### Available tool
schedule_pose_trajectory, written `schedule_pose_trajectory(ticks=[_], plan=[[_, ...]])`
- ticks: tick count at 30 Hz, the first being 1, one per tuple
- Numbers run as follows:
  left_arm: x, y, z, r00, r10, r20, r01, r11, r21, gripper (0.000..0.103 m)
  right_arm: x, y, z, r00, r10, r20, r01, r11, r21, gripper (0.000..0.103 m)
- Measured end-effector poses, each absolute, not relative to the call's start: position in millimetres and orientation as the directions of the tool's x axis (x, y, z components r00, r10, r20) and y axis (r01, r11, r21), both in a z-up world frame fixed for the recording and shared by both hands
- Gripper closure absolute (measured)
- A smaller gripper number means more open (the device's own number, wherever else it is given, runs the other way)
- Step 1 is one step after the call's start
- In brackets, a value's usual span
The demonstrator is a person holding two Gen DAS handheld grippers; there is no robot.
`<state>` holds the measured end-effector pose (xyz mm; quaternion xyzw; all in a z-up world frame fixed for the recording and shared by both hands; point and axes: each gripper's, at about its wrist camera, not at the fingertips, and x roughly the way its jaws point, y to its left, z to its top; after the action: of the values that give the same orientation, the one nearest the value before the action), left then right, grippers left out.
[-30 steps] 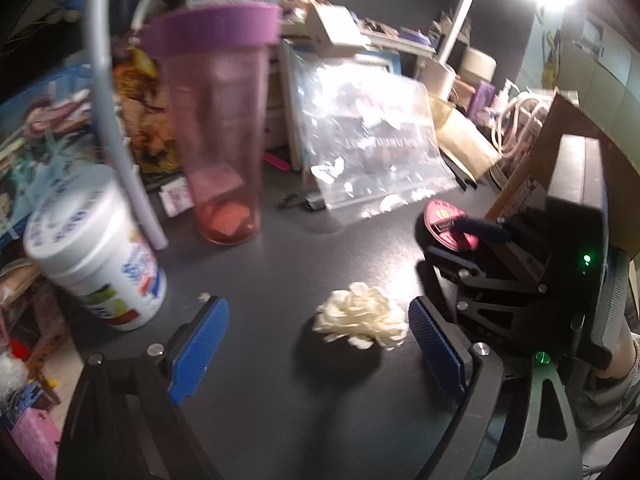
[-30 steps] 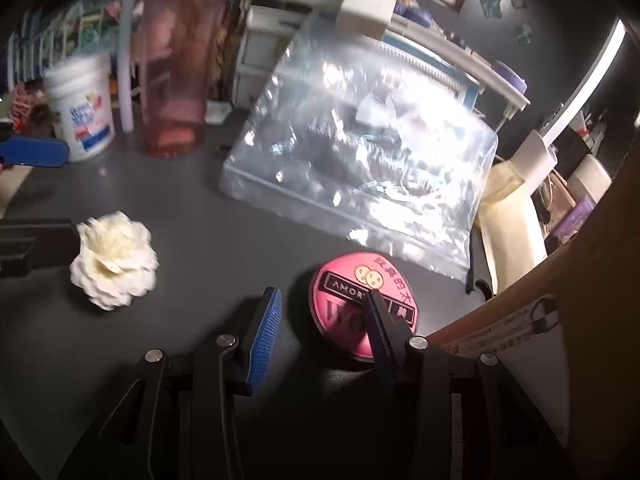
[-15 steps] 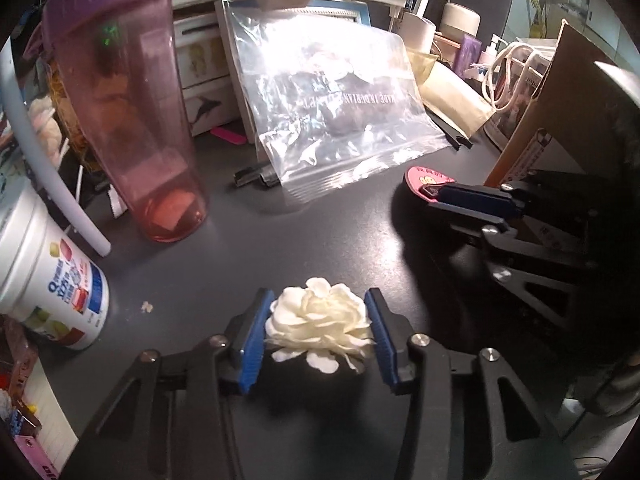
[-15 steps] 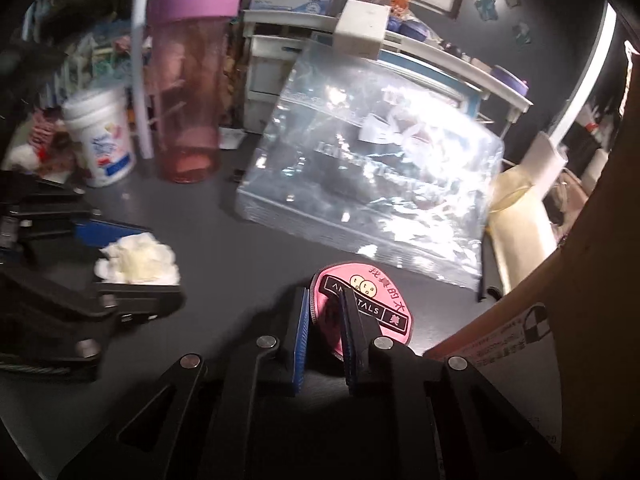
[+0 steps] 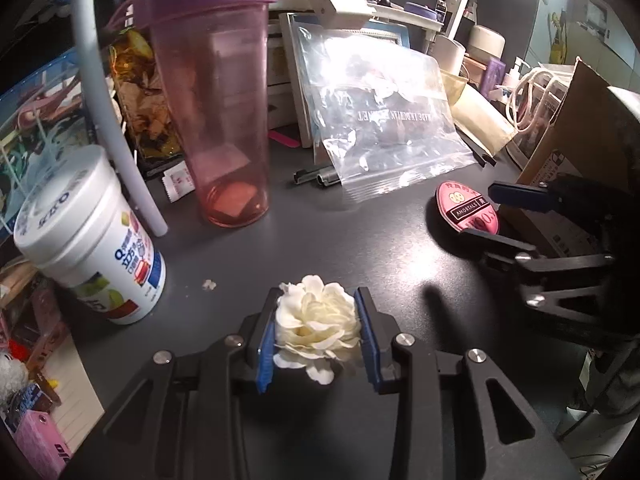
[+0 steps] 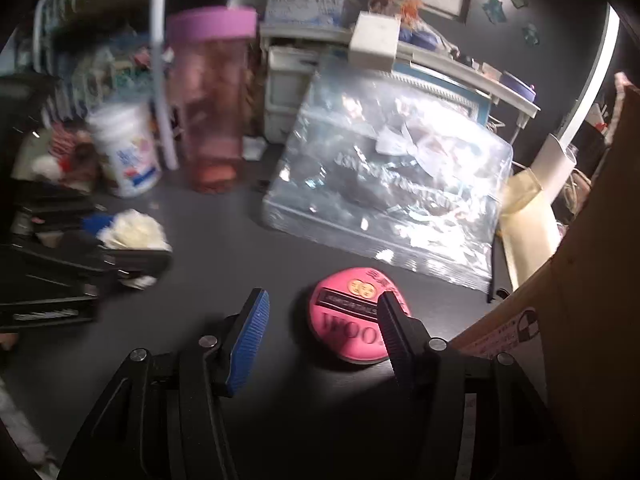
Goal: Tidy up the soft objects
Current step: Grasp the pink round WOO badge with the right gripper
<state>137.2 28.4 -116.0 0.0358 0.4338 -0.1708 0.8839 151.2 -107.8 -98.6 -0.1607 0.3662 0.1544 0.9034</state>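
Left wrist view, lower centre: the left tongs (image 5: pixel 316 330) are closed on the cream fabric flower (image 5: pixel 314 326) just above the dark table (image 5: pixel 360 248). Right wrist view: the right tongs (image 6: pixel 320 336) stand open around the pink round puff (image 6: pixel 352 326), lower centre right. The pick-up seems underway; next, probably carrying the flower toward the clear zip bag (image 5: pixel 384 116).

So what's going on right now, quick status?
Left gripper shut on white fabric flower. Right gripper open around pink puff. Zip bag behind; nothing blocking.
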Motion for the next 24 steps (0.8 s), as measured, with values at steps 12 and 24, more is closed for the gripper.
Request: schedule_pose_trajectory(ticks=[12, 24], plan=[[133.0, 27.2, -114.1, 0.57, -0.303, -0.764, 0.351, 0.93, -0.107, 0.071, 156.8, -107.6, -116.6, 0.706, 0.094, -0.702, -0.385, 0.883, -0.269, 0.09], [126.6, 35.4, -106.4, 0.595, -0.305, -0.743, 0.334, 0.935, -0.117, 0.071, 131.8, -94.4, -99.4, 0.593, 0.329, -0.735, -0.566, 0.82, -0.09, 0.092]])
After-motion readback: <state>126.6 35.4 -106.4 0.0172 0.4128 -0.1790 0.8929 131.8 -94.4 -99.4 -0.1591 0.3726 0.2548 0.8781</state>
